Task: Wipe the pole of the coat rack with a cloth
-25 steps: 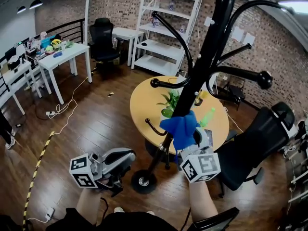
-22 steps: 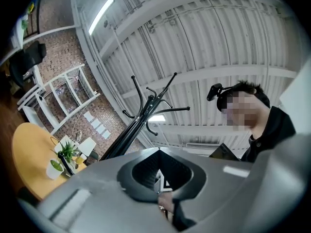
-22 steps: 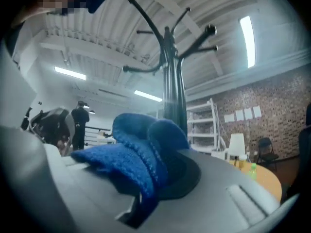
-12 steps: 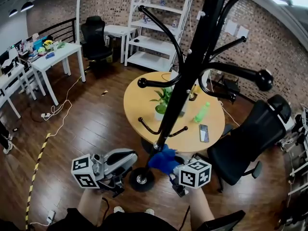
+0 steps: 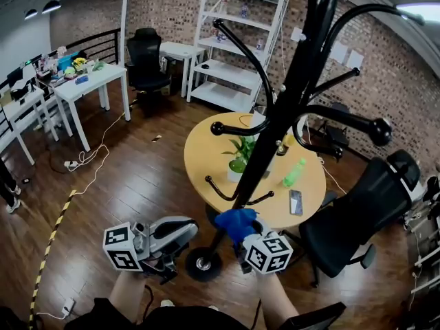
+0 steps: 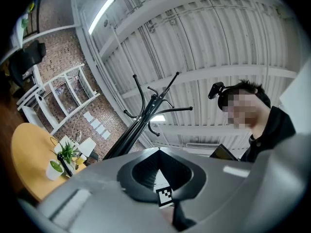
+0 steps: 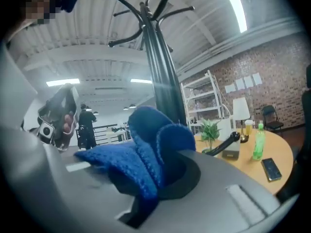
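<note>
One black pole (image 5: 275, 126) to wipe: slim, glossy, slanting in the head view from a round base (image 5: 203, 263) near, up and right past curved hooks (image 5: 375, 130) with ball ends. Stands just near of a round yellow table (image 5: 201, 153), between the two grippers. Grips a blue cloth (image 5: 236, 221) in the right gripper (image 5: 242, 238): jaws closed tight on bunched knit folds, one flap spread flat to the left, two rounded lobes sticking up. Presses that cloth against the pole low down, just above the base. Shows, in the right gripper view, cloth filling the whole jaw gap and the pole rising straight behind it. Holds the left gripper (image 5: 180, 231) left of the base, near the floor, well clear of pole and cloth. Has its jaws drawn together with nothing between them. Looks up, in the left gripper view, at the pole's top hooks against a white ceiling (image 6: 194, 33).
</note>
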